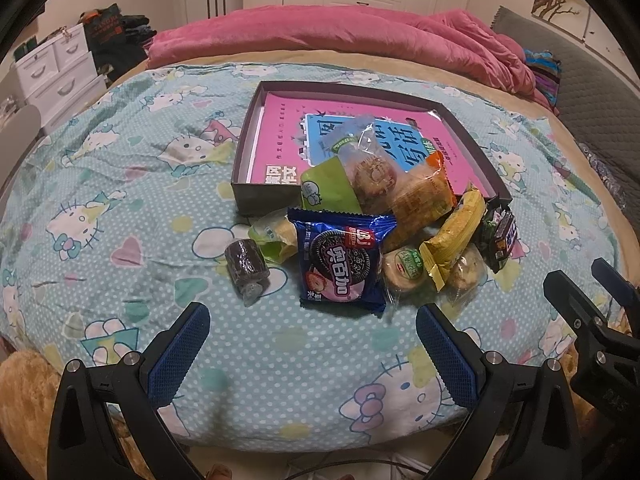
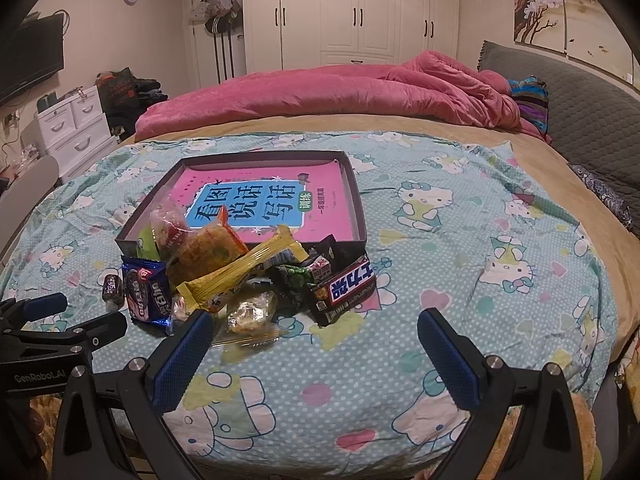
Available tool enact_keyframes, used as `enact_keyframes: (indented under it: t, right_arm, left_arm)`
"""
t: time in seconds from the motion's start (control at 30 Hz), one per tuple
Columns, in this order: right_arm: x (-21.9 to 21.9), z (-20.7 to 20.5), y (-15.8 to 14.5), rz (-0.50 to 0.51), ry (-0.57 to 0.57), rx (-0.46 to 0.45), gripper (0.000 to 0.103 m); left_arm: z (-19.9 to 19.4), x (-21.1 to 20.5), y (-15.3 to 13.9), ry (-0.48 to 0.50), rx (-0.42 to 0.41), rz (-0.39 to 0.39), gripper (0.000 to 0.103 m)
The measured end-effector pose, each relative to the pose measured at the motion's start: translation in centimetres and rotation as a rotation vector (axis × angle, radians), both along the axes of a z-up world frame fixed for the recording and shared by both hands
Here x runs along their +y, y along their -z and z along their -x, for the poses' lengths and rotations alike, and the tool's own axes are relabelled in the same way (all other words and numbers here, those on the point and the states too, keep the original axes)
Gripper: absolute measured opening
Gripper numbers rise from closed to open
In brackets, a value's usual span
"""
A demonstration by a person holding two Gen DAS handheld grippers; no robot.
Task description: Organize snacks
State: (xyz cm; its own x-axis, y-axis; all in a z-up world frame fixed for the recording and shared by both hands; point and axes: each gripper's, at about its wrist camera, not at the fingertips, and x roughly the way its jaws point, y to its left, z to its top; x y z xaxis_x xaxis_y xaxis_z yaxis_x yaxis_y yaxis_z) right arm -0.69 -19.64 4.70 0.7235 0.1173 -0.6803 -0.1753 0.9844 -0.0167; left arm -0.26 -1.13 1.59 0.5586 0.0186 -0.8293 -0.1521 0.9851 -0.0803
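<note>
Since the snacks (image 1: 384,232) lie heaped against the box (image 1: 256,196) (none inside), we hover both tools — left tool (image 1: 312,348), right tool (image 2: 316,354) — spread, empty.

You see a light-blue bedsheet (image 1: 168,184) with white polka dots and cartoon cats. The shallow dark-grey cardboard box (image 1: 245,148) holds a pink book (image 2: 320,184) with a blue title panel. Note the blue cookie packet (image 1: 342,262), the long yellow wafer wrapper (image 2: 244,266), the orange snack bag (image 1: 424,196) and the dark chocolate bar (image 2: 346,290). Blue textured pads line your black left hand-held gripper (image 1: 312,354). A pink quilt (image 2: 328,88) lies behind.
</note>
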Motion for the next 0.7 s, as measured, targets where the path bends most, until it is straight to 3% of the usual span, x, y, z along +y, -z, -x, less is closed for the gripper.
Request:
enact_keyframes:
  t: [0.43, 0.7]
  right_arm:
    - [-1.1, -1.3, 0.7, -0.005, 0.036, 0.024, 0.103]
    - [-1.4, -1.9, 1.0, -0.006, 0.041, 0.033, 0.103]
  left_arm:
    - [-0.6, 2.3, 0.9, -0.048, 0.031, 0.044, 0.103]
    - [-1.3, 4.3, 1.9, -0.083, 0.060, 0.118, 0.103]
